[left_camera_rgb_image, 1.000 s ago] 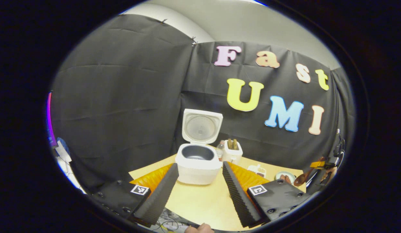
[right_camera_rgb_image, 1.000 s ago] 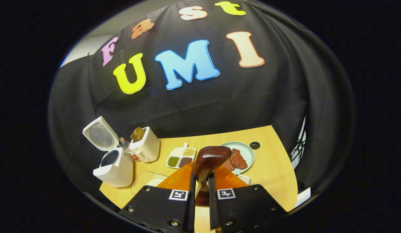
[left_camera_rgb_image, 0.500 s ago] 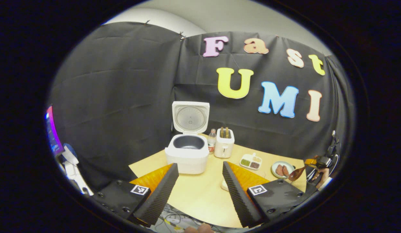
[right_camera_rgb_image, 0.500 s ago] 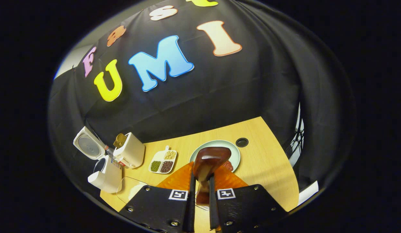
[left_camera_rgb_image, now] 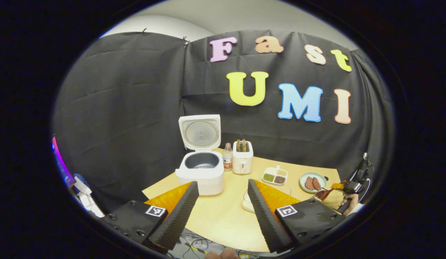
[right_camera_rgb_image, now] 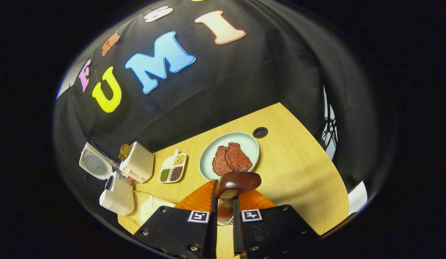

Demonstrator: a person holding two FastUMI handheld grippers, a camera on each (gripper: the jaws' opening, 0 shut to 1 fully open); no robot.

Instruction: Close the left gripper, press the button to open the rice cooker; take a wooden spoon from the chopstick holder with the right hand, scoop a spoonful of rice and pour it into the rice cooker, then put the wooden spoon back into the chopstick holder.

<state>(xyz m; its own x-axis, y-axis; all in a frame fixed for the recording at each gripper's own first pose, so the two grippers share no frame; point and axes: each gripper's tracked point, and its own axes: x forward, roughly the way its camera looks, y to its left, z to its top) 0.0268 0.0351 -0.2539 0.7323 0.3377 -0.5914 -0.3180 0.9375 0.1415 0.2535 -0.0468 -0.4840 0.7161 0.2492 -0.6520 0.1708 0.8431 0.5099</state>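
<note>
The white rice cooker [left_camera_rgb_image: 201,176] stands at the table's back left with its lid [left_camera_rgb_image: 200,131] up and its dark pot exposed. Right of it sits the white chopstick holder [left_camera_rgb_image: 242,162] with wooden handles sticking out. My left gripper [left_camera_rgb_image: 223,196] is open and holds nothing, hovering back from the cooker. My right gripper [right_camera_rgb_image: 223,203] is shut on the handle of a dark wooden spoon [right_camera_rgb_image: 238,181], whose bowl sits in front of the meat plate. A clear container [right_camera_rgb_image: 141,207] with something white inside lies near the cooker [right_camera_rgb_image: 115,196]. The right gripper [left_camera_rgb_image: 336,187] also appears far right.
A small bottle [left_camera_rgb_image: 227,161] stands between cooker and holder. A divided dish of beans [right_camera_rgb_image: 172,168] and a pale green plate [right_camera_rgb_image: 208,158] with two meat pieces [right_camera_rgb_image: 232,160] sit mid-table. A round hole [right_camera_rgb_image: 260,132] pierces the table near the back. A hand [left_camera_rgb_image: 347,203] holds the right gripper.
The left gripper has pulled back, so the cooker looks smaller and farther. The right gripper has swung right with the spoon, and the plate now sits central in its view.
</note>
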